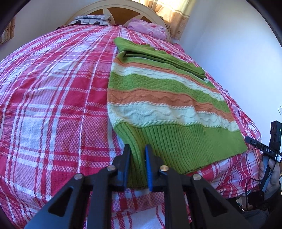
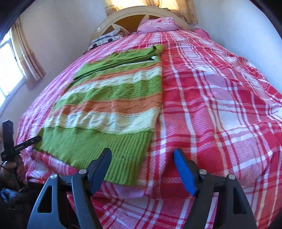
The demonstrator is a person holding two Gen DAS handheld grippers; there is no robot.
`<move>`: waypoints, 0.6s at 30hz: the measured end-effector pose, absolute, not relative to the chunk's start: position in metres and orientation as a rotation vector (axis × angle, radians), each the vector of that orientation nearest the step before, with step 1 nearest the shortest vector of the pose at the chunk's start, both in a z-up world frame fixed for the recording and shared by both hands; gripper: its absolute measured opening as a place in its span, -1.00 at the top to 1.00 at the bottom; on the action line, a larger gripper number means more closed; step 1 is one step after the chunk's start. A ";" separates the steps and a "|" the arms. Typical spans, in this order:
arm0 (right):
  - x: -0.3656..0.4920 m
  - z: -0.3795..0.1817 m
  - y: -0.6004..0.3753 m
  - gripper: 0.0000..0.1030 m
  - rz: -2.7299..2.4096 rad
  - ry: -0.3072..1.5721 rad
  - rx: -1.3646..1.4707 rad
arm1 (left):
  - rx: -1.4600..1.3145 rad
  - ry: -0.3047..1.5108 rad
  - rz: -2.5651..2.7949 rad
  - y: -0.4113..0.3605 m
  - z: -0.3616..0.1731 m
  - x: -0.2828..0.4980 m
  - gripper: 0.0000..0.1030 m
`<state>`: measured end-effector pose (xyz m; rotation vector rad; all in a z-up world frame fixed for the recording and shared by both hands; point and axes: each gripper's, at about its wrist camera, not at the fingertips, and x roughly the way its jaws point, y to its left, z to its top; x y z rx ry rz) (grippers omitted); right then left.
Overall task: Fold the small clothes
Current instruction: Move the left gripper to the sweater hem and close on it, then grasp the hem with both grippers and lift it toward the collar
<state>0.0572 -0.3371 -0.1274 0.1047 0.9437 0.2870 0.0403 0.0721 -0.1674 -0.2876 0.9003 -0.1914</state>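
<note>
Left gripper point(image 1: 137, 155) pinched the sweater point(image 1: 158, 98) hem corner; right gripper point(image 2: 142, 158) hung open beside it, needing the other corner first.

My left gripper point(image 1: 137, 149) is pinched tight on the sweater point(image 1: 158, 105) hem, knit bunched btwn my fingers. My right gripper point(image 2: 142, 152) hangs low w/ fingers spread wide, nothing btwn them, hem corner just by the black finger point(image 2: 101, 162).

Bright daylight glows through the curtains point(image 1: 174, 12) behind the headboard point(image 2: 141, 15). Fisheye bending curves the bed point(image 1: 52, 105); corners go black.
</note>
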 end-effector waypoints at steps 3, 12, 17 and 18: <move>0.052 -0.116 -0.329 -0.42 0.280 0.891 0.064 | -0.290 0.893 -0.192 0.073 -0.166 0.040 0.67; 0.059 -0.135 -0.328 0.04 0.330 0.946 0.127 | -0.272 0.892 -0.192 0.070 -0.167 0.041 0.67; 0.060 -0.139 -0.329 0.17 0.385 0.954 0.191 | -0.226 0.884 -0.186 0.066 -0.165 0.041 0.59; 0.058 -0.140 -0.326 0.18 0.389 0.951 0.176 | -0.225 0.894 -0.192 0.065 -0.168 0.042 0.48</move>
